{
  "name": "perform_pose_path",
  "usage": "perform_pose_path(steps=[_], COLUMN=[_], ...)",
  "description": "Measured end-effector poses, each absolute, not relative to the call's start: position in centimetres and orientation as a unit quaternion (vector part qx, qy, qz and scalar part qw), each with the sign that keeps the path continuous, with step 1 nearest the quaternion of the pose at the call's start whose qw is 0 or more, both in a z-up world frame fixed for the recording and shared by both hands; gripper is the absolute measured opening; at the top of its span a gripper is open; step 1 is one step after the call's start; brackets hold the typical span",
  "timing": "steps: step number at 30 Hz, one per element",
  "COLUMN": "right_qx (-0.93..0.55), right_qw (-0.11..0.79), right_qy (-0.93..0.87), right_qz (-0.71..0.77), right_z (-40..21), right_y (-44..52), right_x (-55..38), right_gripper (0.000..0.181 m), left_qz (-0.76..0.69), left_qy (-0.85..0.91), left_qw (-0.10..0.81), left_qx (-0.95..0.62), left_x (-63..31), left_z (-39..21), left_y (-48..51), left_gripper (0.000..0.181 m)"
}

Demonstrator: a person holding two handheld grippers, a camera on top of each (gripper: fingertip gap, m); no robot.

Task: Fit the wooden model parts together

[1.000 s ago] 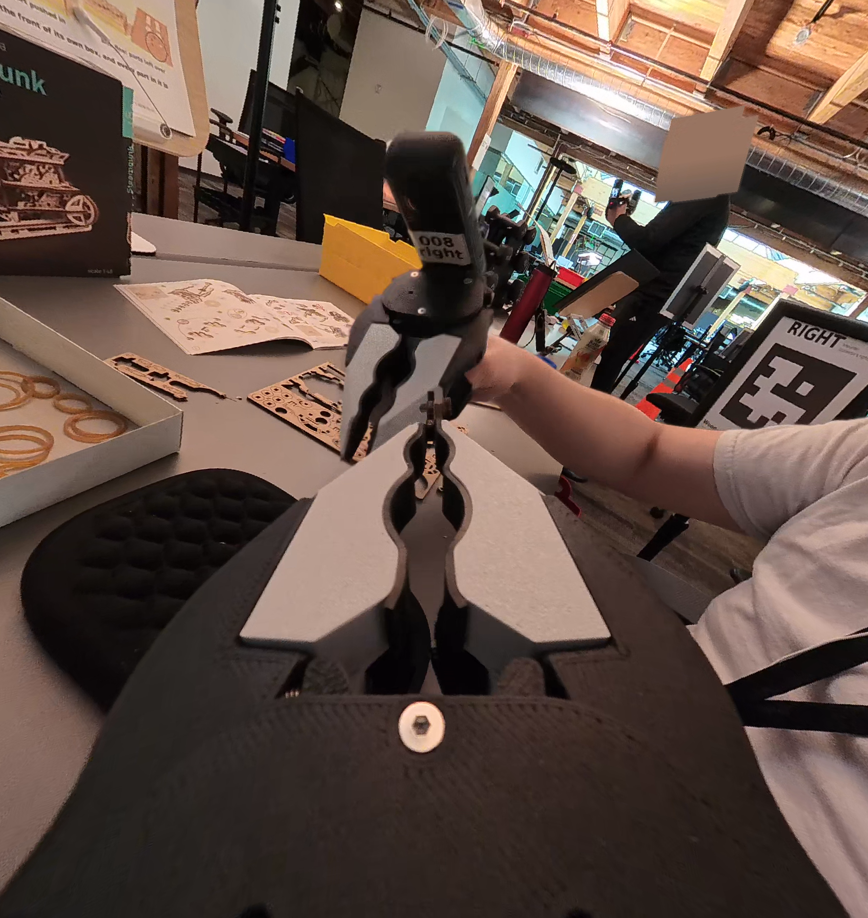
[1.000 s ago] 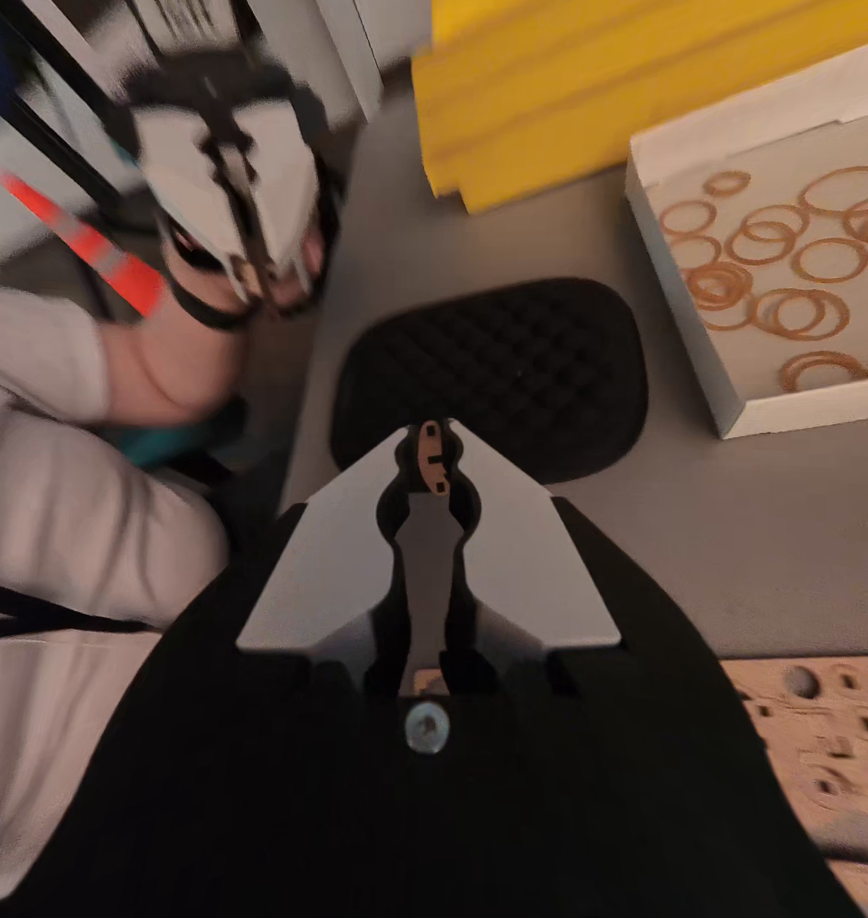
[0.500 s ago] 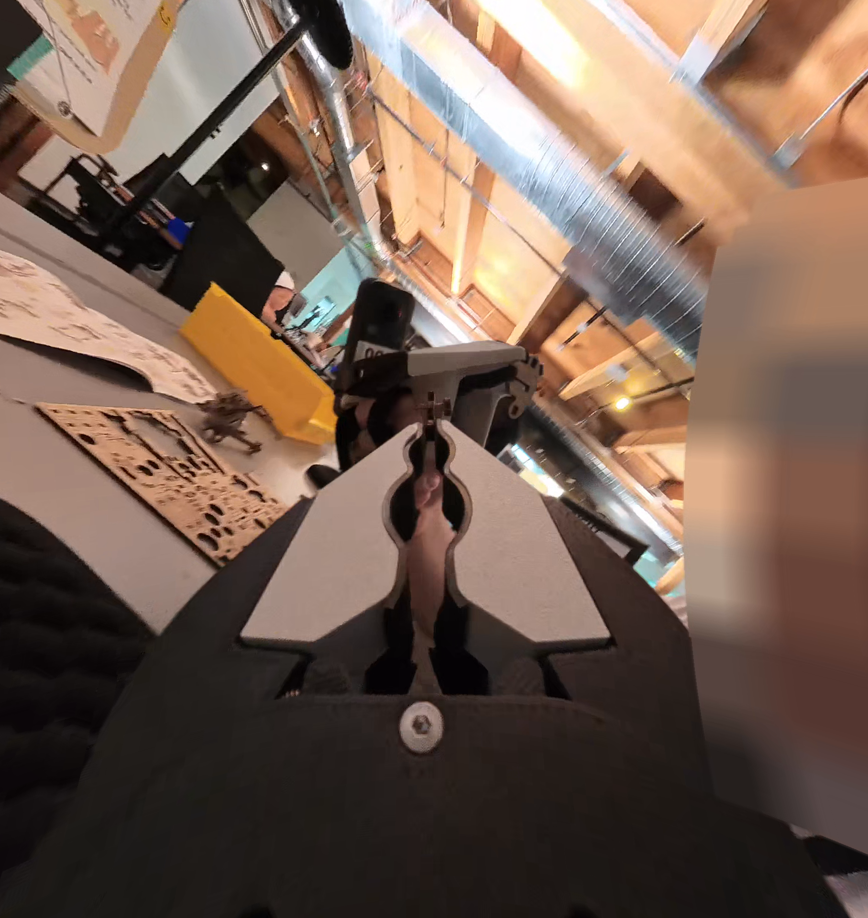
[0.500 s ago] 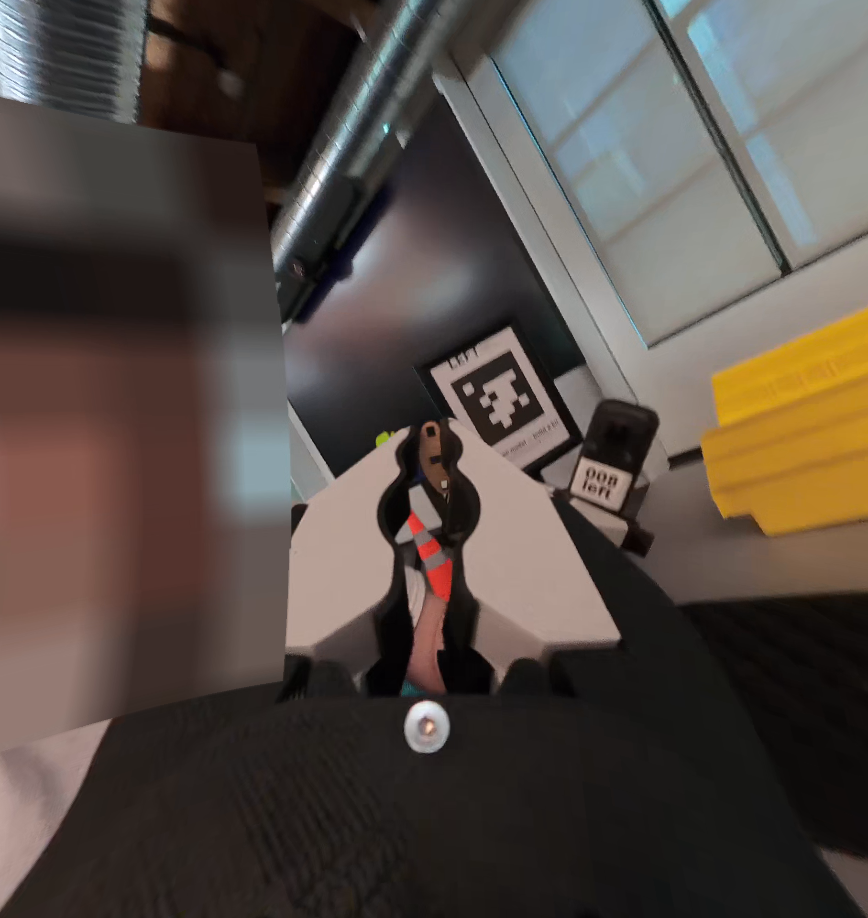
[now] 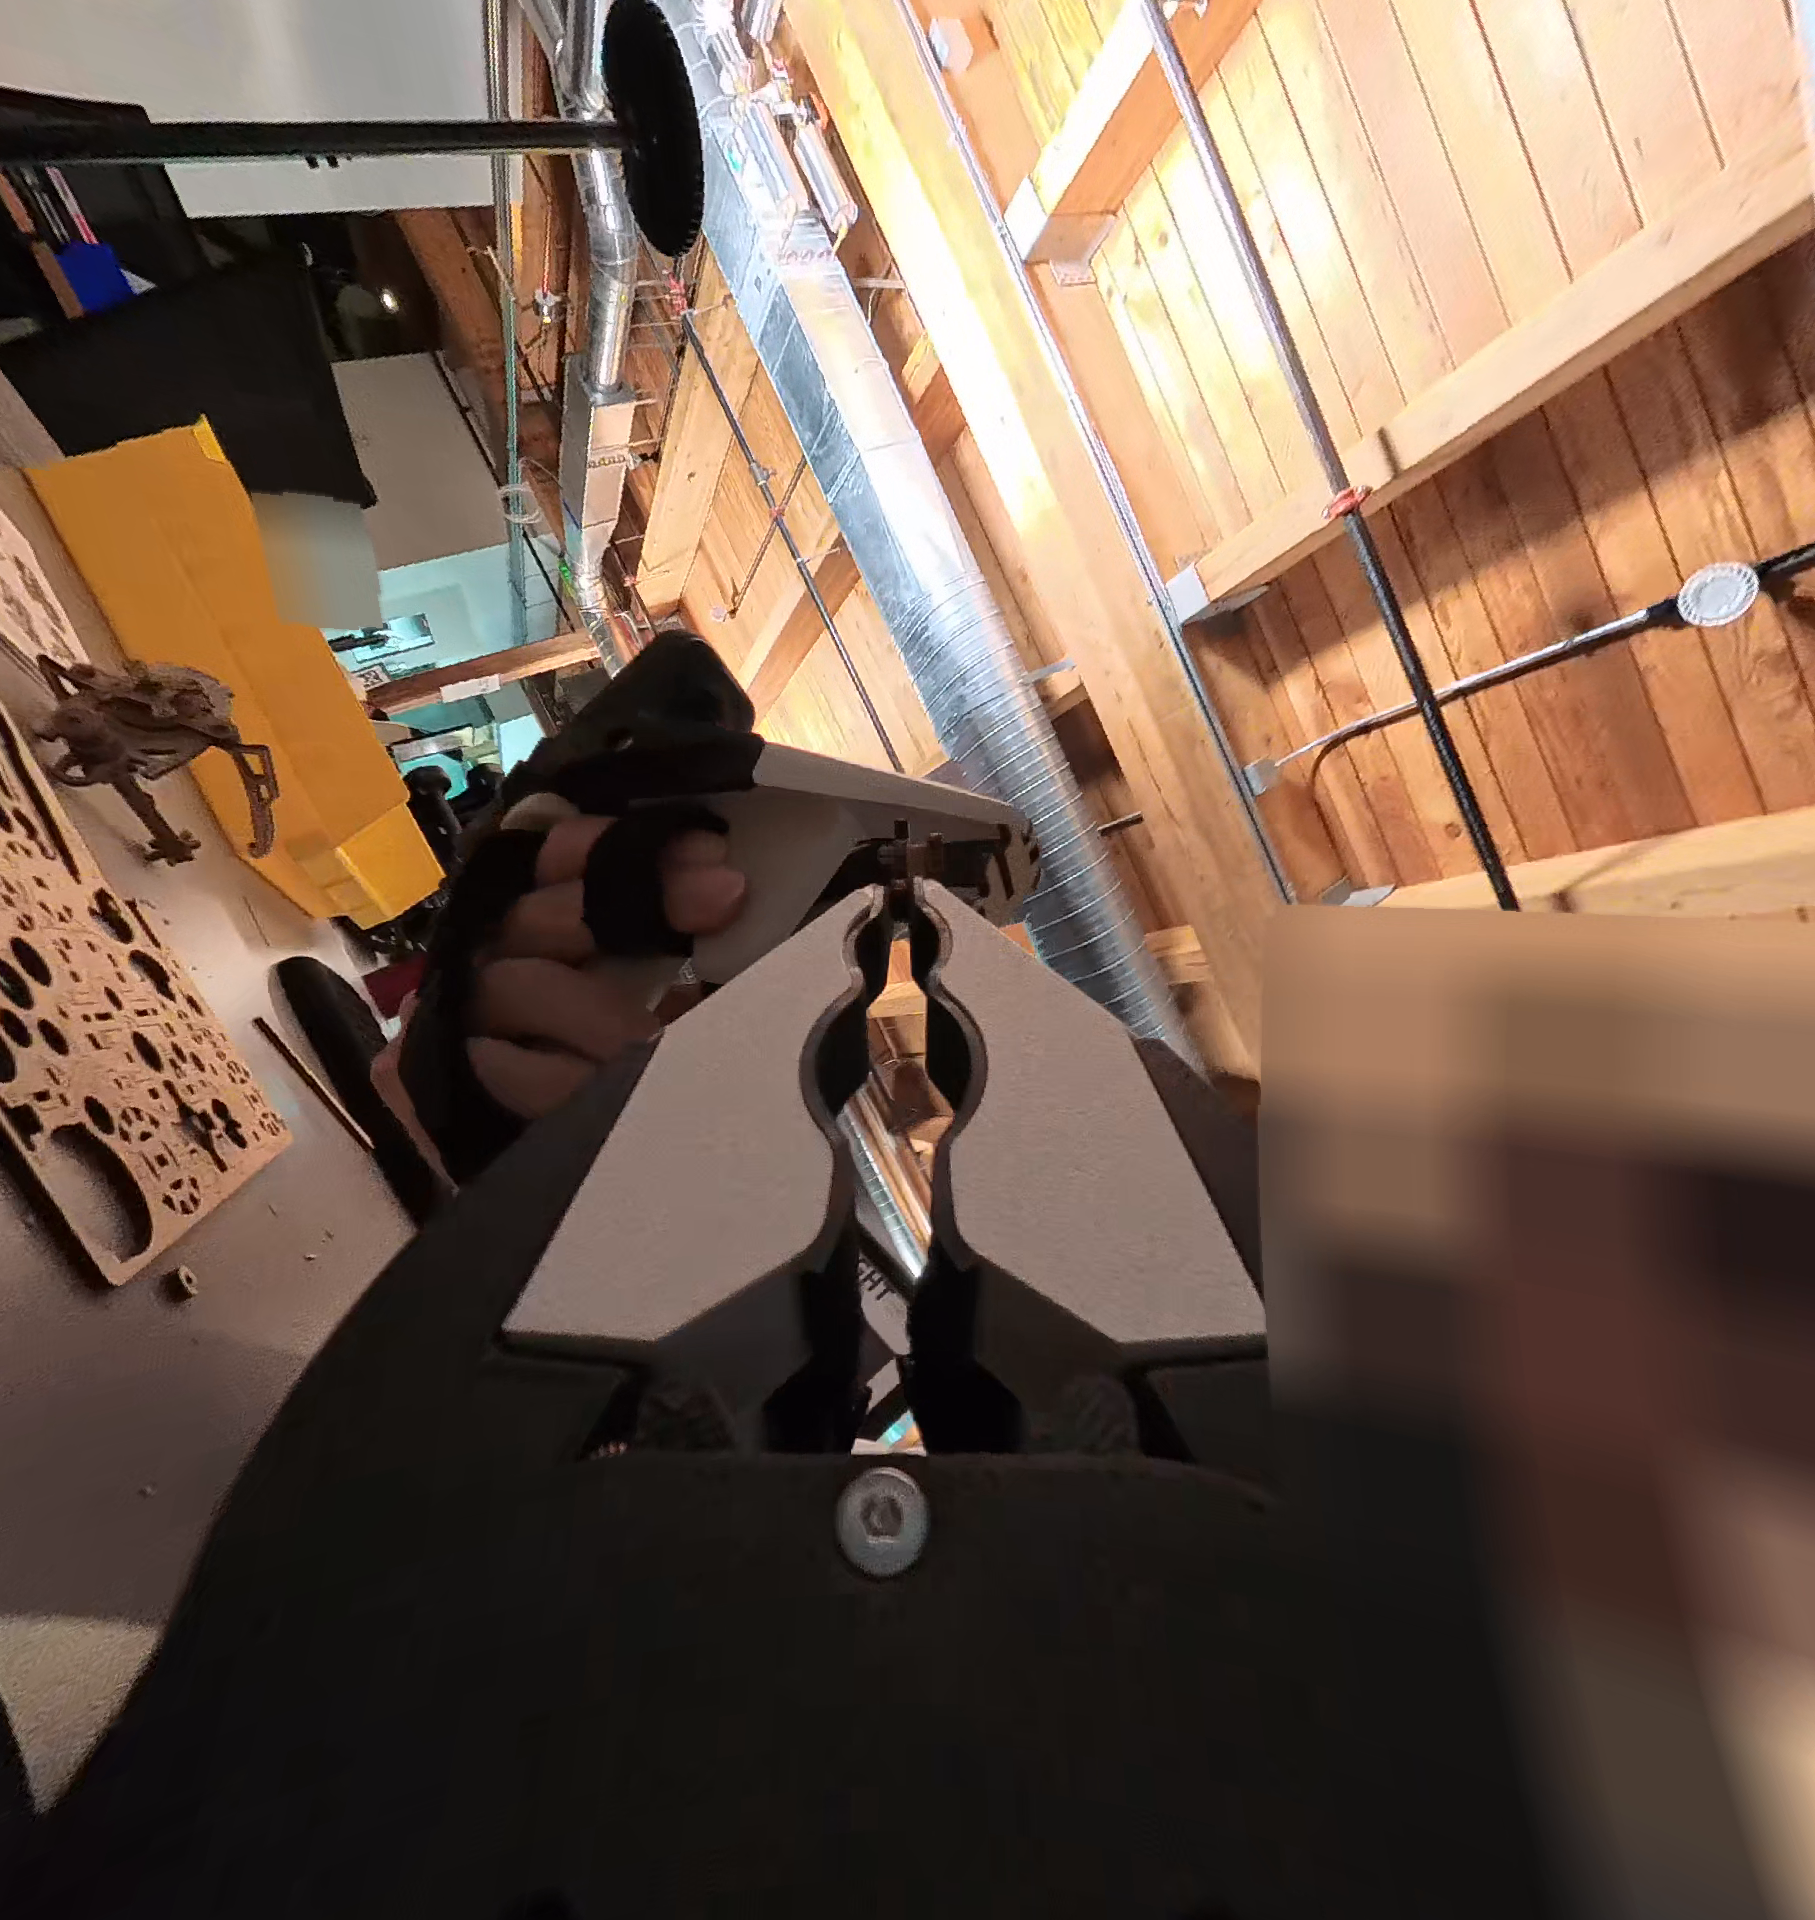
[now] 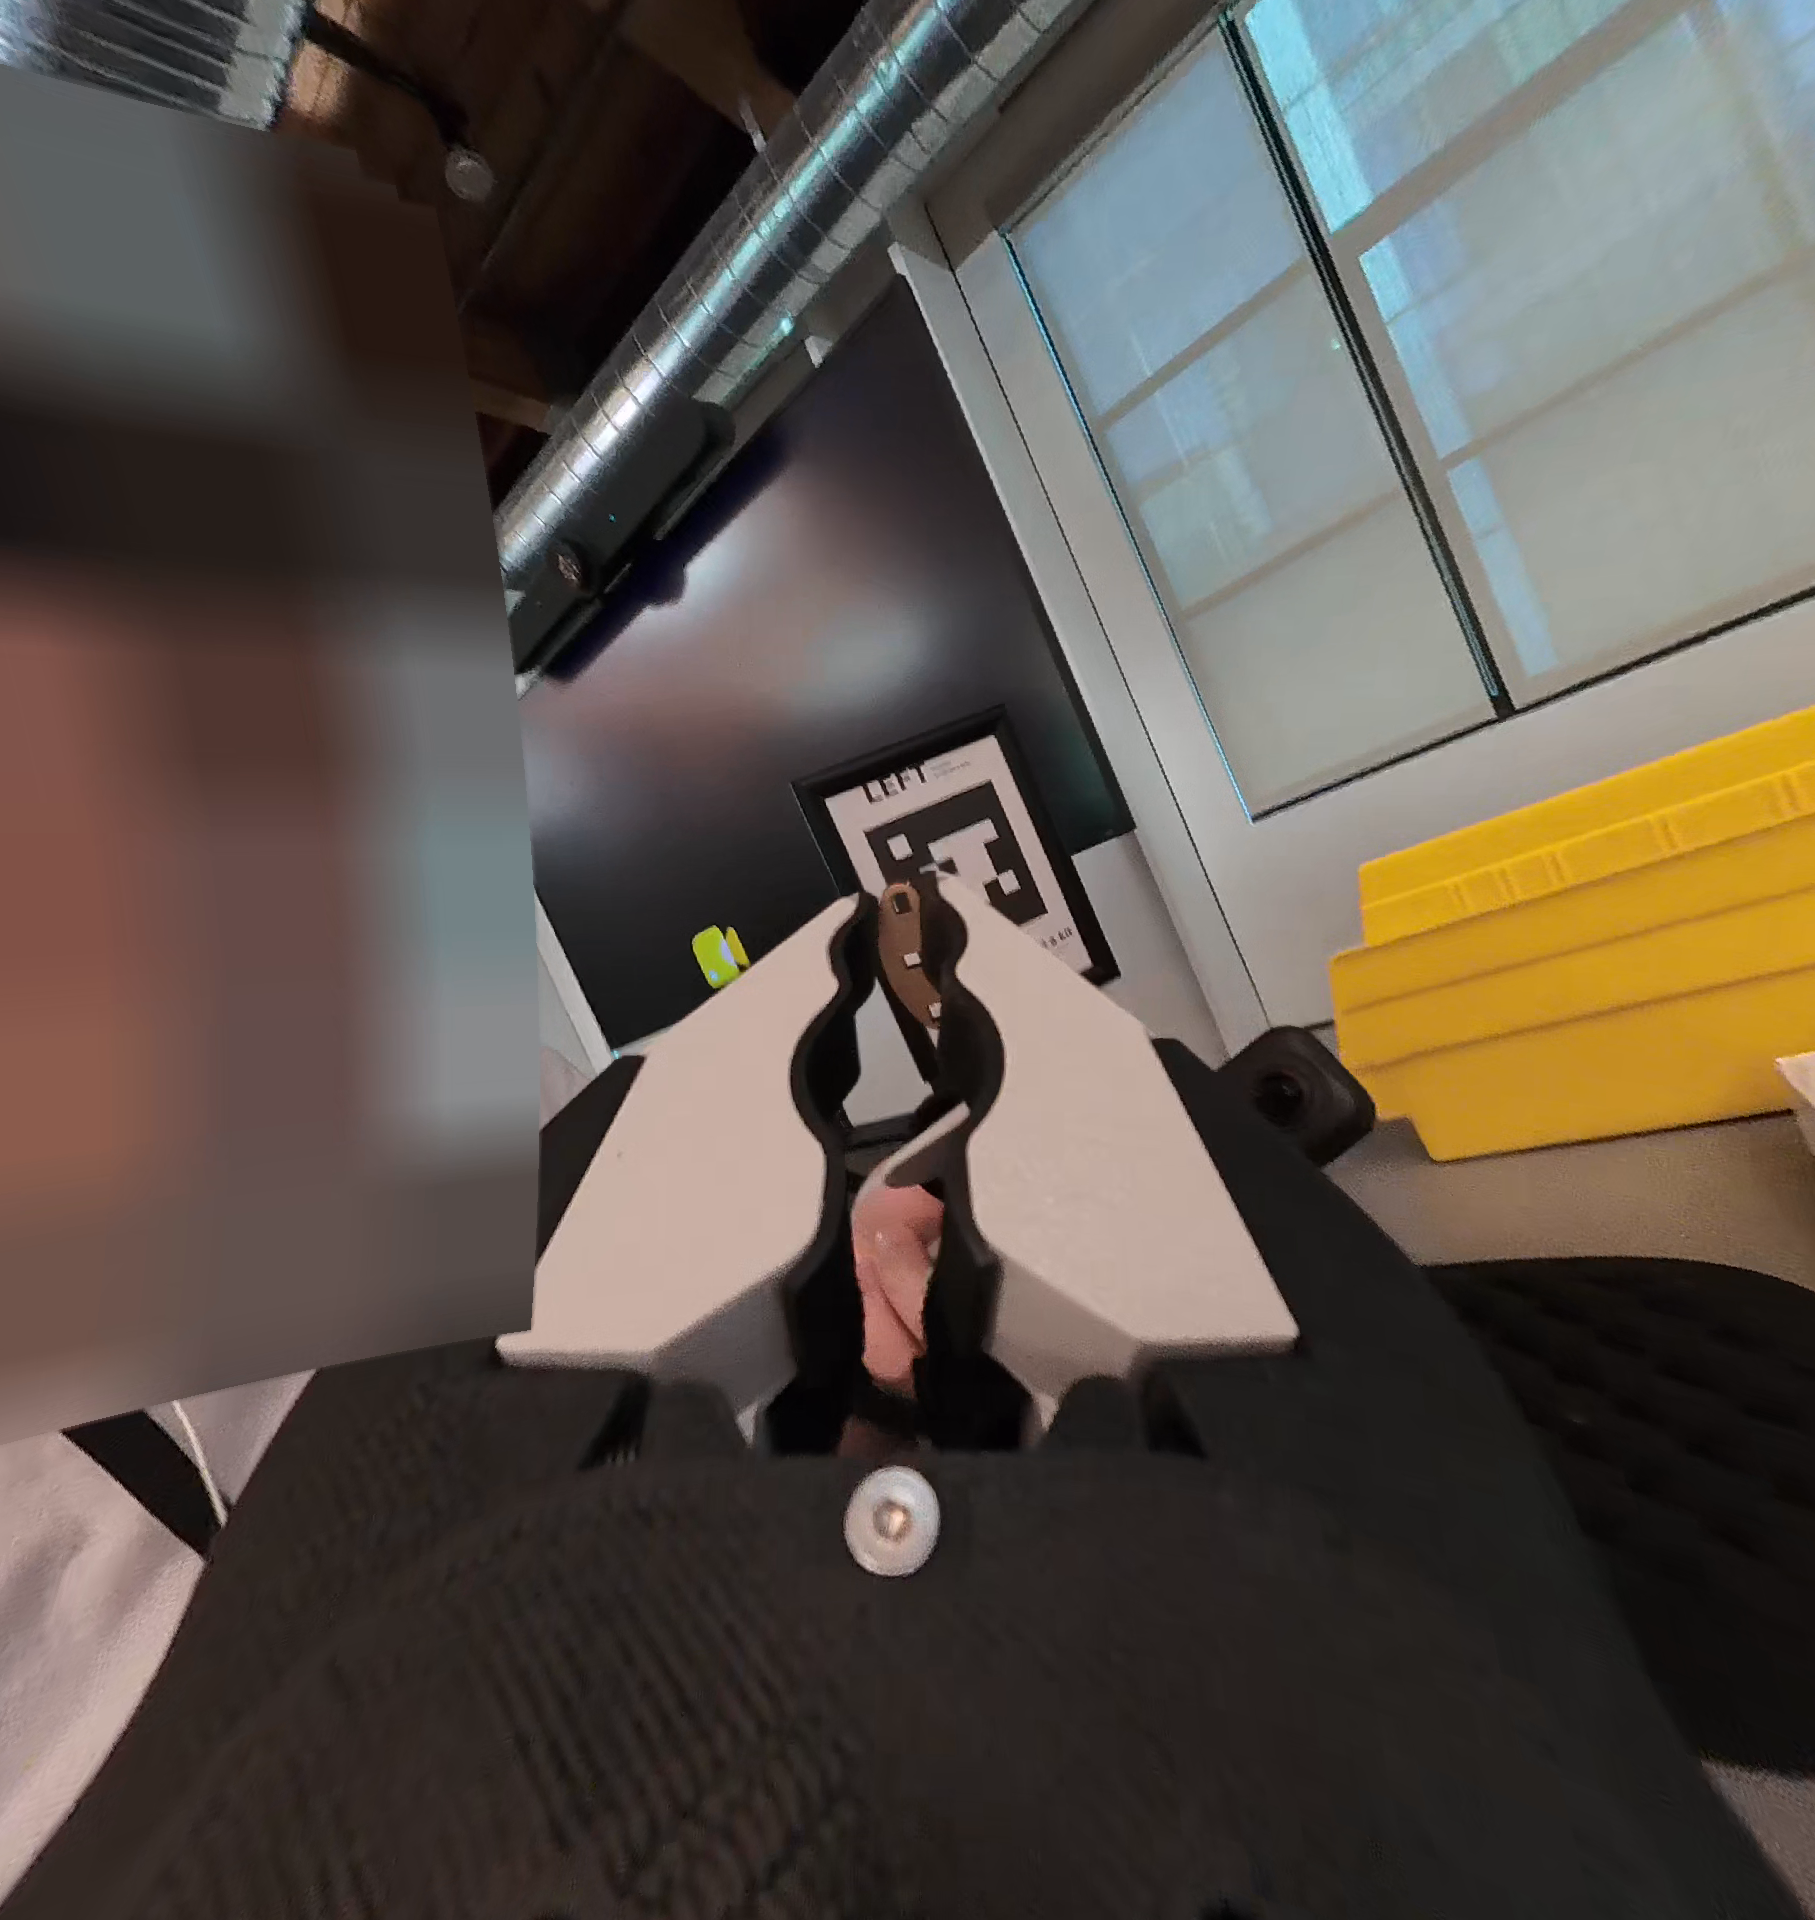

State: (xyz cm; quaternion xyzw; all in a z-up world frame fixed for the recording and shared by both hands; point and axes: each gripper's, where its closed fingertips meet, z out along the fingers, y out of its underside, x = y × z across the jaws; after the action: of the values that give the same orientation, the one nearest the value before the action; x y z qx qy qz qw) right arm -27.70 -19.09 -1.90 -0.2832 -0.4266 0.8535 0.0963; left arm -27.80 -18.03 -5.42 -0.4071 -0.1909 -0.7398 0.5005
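My left gripper [image 5: 898, 896] is shut on a small dark wooden pin part [image 5: 900, 854] that sticks out of its tips. It is raised off the table and tilted up. The right gripper [image 5: 944, 831] shows just beyond it, held by a hand, its tips close to that part. In the right wrist view, my right gripper [image 6: 911, 914] is shut on a flat brown wooden link with small square holes [image 6: 908, 951]. A part-built wooden model [image 5: 144, 727] stands on the table at the left.
A punched-out plywood sheet [image 5: 61, 997] lies on the grey table [image 5: 103, 1382]. Yellow bins [image 5: 228, 634] stand behind it and also show in the right wrist view [image 6: 1609, 956]. A black dimpled mat [image 6: 1661, 1382] lies at the right. A framed marker card [image 6: 960, 842] stands far off.
Both grippers rose from the table and tilted up toward the ceiling. They came close together, tips almost meeting, each still shut on its part.
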Motion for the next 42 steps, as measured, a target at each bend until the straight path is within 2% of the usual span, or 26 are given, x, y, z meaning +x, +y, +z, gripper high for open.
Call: perform_pose_path(steps=[1,10,20,29,42], right_qx=[-0.288,-0.320,-0.336,-0.324,-0.336], right_qw=[0.103,0.128,0.158,0.137,0.153], right_qy=[-0.437,-0.469,-0.492,-0.508,-0.518], right_qz=[0.846,0.813,0.787,0.786,0.772], right_z=[-2.3,-4.0,-5.4,-5.5,-5.8], right_y=[-19.2,-18.3,-17.6,-18.4,-17.9], right_x=[-27.9,-28.5,-29.0,-28.4,-28.5], right_gripper=[0.006,0.006,0.006,0.005,0.005], left_qz=[-0.744,-0.763,-0.747,-0.713,-0.697], left_qy=[-0.193,-0.251,-0.282,-0.250,-0.233], left_qw=[0.496,0.461,0.473,0.505,0.525], left_qx=[-0.404,-0.377,-0.373,-0.417,-0.429], left_x=[-27.7,-28.7,-29.9,-29.3,-29.4], left_z=[-5.5,-6.4,-6.8,-6.7,-6.9], left_y=[-18.0,-17.4,-17.1,-17.1,-17.2], left_gripper=[0.000,0.001,0.000,0.000,0.000])
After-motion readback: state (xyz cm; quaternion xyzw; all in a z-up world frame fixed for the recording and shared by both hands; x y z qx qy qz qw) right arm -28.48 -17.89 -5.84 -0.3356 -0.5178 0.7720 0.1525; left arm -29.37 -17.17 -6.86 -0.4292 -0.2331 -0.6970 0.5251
